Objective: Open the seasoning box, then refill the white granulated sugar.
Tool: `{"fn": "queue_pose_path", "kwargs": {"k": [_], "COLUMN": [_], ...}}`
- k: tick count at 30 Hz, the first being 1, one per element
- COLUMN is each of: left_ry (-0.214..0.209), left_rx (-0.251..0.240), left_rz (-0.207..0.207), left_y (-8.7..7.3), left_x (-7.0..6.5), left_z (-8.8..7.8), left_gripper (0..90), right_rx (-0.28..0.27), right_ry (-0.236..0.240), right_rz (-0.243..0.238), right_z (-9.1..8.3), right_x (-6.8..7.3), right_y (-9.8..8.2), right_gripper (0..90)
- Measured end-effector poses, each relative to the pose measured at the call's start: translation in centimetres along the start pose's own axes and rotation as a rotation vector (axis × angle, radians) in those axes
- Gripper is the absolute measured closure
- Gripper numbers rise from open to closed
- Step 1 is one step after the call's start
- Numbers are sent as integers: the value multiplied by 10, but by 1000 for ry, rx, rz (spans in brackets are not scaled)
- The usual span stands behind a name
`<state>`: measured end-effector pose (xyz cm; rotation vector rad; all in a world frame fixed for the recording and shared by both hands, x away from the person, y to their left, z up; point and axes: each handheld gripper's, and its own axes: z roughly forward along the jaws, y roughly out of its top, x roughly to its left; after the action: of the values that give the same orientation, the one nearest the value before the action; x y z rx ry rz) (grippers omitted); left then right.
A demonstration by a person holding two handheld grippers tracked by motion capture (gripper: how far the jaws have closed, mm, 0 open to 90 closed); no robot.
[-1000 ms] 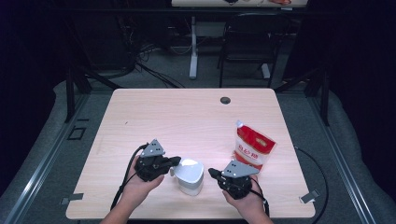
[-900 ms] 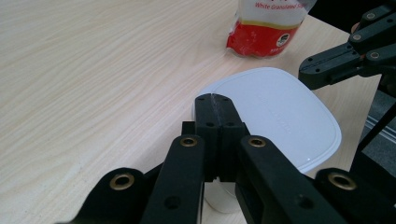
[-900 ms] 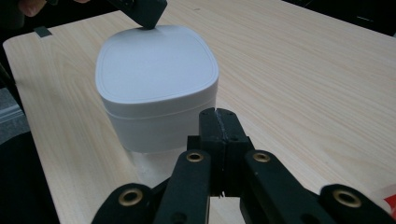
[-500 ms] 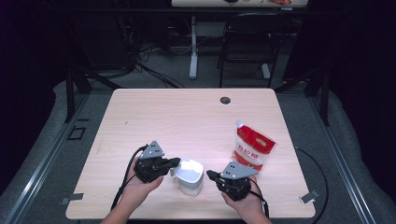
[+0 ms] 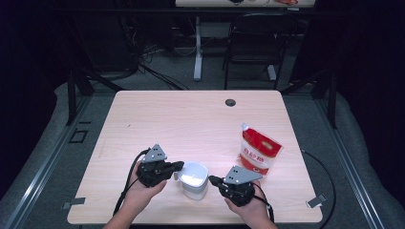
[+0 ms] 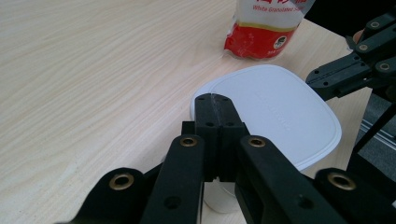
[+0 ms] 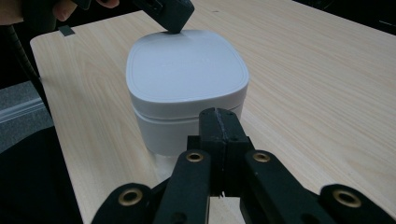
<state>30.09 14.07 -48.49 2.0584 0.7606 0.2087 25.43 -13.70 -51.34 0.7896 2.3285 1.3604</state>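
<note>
White lidded container [image 5: 193, 180] stands upright near the table's front edge.

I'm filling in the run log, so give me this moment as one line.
left gripper: shut, tip at lid edge | right gripper: shut, beside container | white lidded container: upright, lid on | sugar pouch: flat on table

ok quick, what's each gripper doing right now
left gripper: closed, empty, tip at the white container's lid.
right gripper: closed, empty, beside the container.
</note>
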Motion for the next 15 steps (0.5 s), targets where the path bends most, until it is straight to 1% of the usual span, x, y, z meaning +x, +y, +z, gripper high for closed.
{"fn": "queue_pose_path", "kwargs": {"k": [15], "left_ry": [-3], "left_rx": [-3], "left_rz": [-12], "left_y": [-1], "left_x": [1], "left_z": [0], "left_gripper": [900], "right_rx": [14], "right_ry": [11], "right_rz": [-13], "right_z": [3], "right_x": [3], "right_y": [0], "right_gripper": [900]}}
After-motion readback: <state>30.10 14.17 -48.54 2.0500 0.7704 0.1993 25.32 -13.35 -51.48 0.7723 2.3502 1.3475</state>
